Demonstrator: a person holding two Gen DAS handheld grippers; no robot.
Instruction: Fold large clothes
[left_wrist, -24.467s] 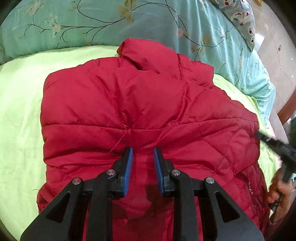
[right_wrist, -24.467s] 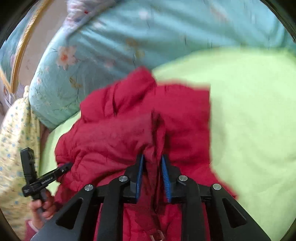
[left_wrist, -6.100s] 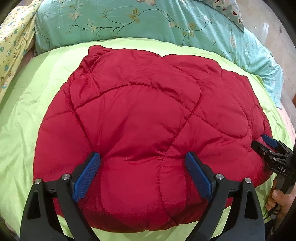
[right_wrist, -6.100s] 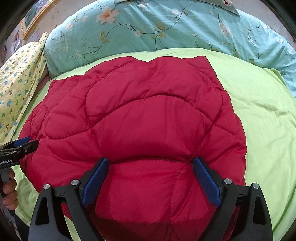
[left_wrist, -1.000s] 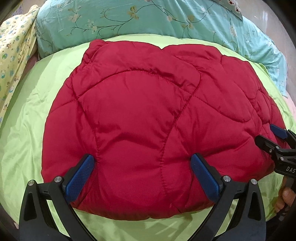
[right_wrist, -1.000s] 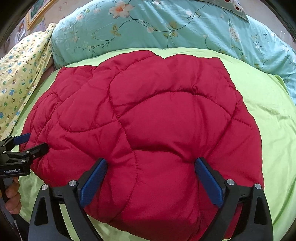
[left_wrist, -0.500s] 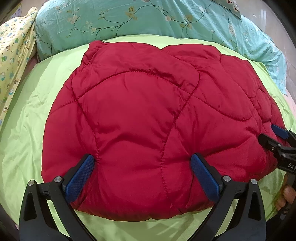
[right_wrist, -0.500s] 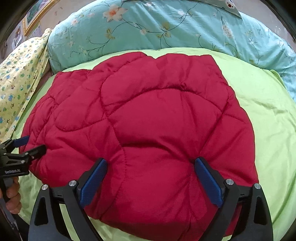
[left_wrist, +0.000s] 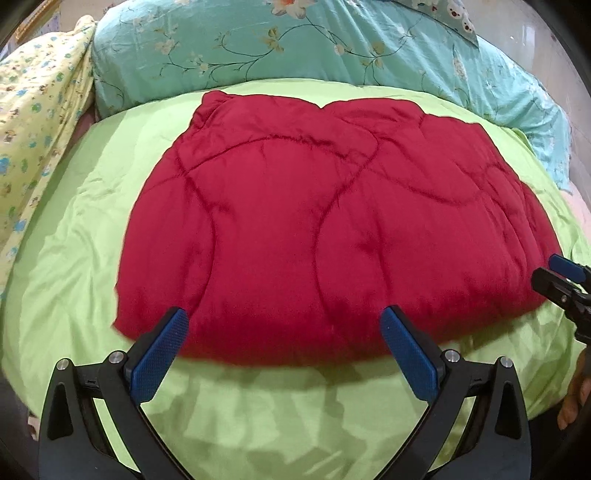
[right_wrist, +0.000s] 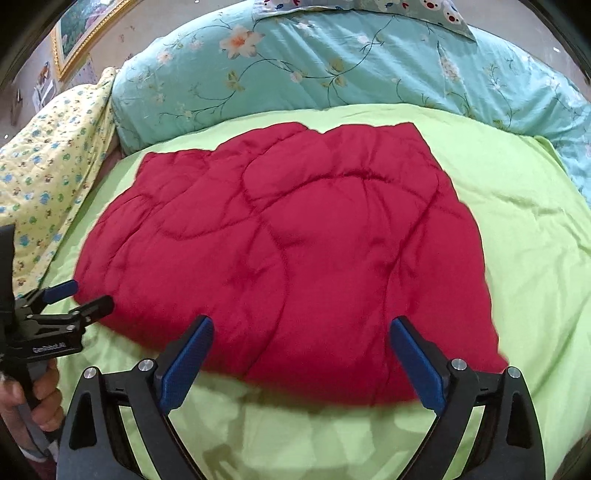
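Both sets of jaws are spread wide, gripping nothing: the left gripper (left_wrist: 284, 352) and right gripper (right_wrist: 301, 360) hover over the near edge of the folded red quilted jacket (left_wrist: 332, 229), which lies flat on the green bedsheet (left_wrist: 74, 258), teal floral pillows (left_wrist: 295, 44) behind.

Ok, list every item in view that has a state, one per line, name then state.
red quilted jacket: folded into a flat bundle, lying on the sheet, held by neither gripper.
left gripper: open wide, empty, near the jacket's near edge.
right gripper: open wide, empty, at the near edge too.
green sheet: spread out, creased.
teal floral quilt: bunched along the far side.
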